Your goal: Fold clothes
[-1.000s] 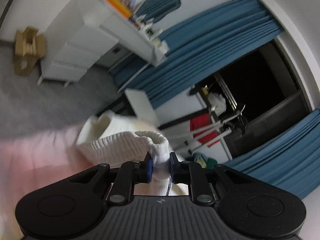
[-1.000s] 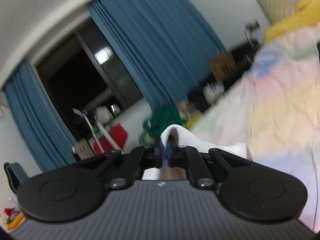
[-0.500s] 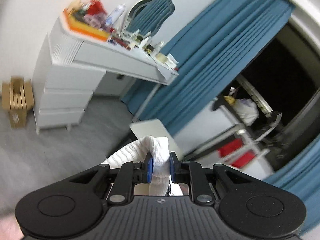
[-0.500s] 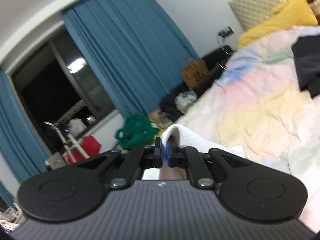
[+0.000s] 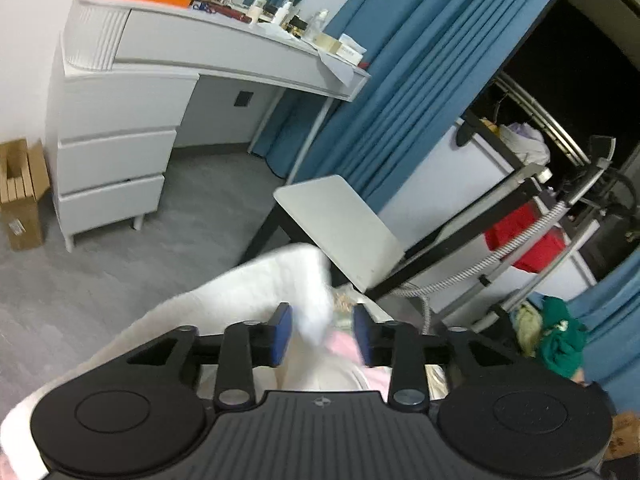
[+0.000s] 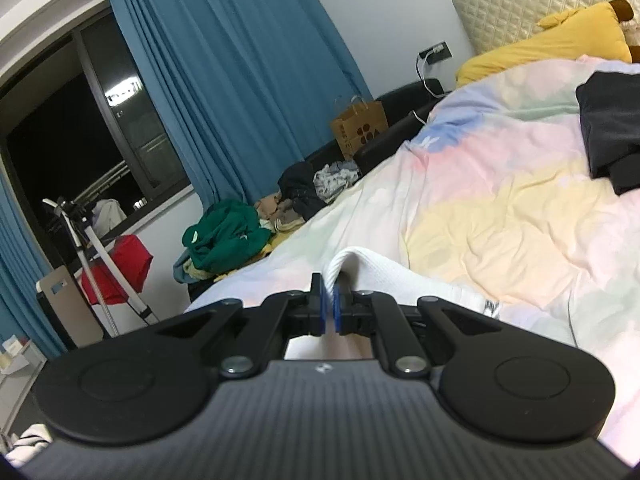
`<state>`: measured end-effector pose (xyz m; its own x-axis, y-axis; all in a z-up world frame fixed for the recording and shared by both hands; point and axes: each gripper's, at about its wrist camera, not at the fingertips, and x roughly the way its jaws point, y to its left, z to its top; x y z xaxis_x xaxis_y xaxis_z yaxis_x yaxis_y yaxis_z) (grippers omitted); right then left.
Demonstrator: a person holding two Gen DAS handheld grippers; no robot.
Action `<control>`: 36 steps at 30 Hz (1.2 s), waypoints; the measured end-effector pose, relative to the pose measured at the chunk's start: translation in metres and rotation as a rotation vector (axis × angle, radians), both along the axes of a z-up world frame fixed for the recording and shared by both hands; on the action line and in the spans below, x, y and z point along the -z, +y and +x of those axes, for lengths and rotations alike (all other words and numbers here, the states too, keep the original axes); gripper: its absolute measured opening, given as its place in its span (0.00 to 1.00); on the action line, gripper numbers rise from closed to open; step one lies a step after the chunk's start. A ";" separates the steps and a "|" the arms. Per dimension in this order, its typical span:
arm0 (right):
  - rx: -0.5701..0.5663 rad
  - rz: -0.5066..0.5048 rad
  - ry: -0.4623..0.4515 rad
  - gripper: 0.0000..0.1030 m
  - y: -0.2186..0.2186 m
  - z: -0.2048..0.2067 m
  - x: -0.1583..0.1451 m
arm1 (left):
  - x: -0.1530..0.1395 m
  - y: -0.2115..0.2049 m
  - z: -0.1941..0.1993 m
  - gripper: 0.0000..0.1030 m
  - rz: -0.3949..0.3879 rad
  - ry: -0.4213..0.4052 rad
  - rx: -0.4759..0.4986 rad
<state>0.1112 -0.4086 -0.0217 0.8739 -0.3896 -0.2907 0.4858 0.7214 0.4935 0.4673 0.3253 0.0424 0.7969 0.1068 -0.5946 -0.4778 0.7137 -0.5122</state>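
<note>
A white ribbed garment [image 5: 256, 292] lies blurred under and ahead of my left gripper [image 5: 323, 334]. That gripper is open, its blue pads apart, with a flap of the cloth loose between them. In the right wrist view the same white garment [image 6: 384, 272] rests on the pastel bedspread [image 6: 500, 200]. My right gripper [image 6: 330, 308] is shut on a raised fold of its edge.
A white dresser [image 5: 132, 92] with bottles, a white side table [image 5: 340, 224], blue curtains [image 5: 400, 92] and a clothes rack [image 5: 532, 216] stand beyond the bed. A dark folded garment [image 6: 612, 120], a yellow pillow [image 6: 552, 40] and a heap of clothes [image 6: 224, 236] are nearby.
My left gripper has opened and let go of the white garment, which drops away blurred. My right gripper stays shut on the cloth and has swung toward the bed.
</note>
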 end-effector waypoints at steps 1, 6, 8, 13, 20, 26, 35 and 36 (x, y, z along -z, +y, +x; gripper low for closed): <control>-0.002 0.005 0.001 0.07 0.000 -0.001 0.000 | -0.001 0.004 -0.010 0.57 -0.017 0.000 0.032; -0.012 0.031 0.002 0.07 0.001 -0.008 -0.001 | -0.022 0.023 -0.090 0.80 -0.011 -0.055 0.098; -0.019 0.049 0.005 0.07 0.001 -0.011 -0.002 | -0.021 0.032 -0.126 0.80 -0.009 -0.059 0.083; -0.055 0.056 0.053 0.07 0.003 -0.016 0.001 | 0.010 0.045 -0.186 0.79 -0.033 0.080 0.011; -0.076 0.123 0.111 0.07 -0.004 -0.021 0.006 | 0.075 0.053 -0.205 0.80 -0.218 0.148 -0.061; -0.045 0.203 0.137 0.07 -0.011 -0.019 0.017 | 0.104 0.056 -0.191 0.80 -0.293 0.132 -0.107; -0.010 0.230 0.136 0.07 -0.018 -0.008 0.025 | 0.091 0.043 -0.164 0.28 -0.220 0.130 -0.078; -0.009 0.230 0.125 0.07 -0.019 -0.009 0.023 | 0.086 0.040 -0.162 0.21 -0.214 0.133 -0.073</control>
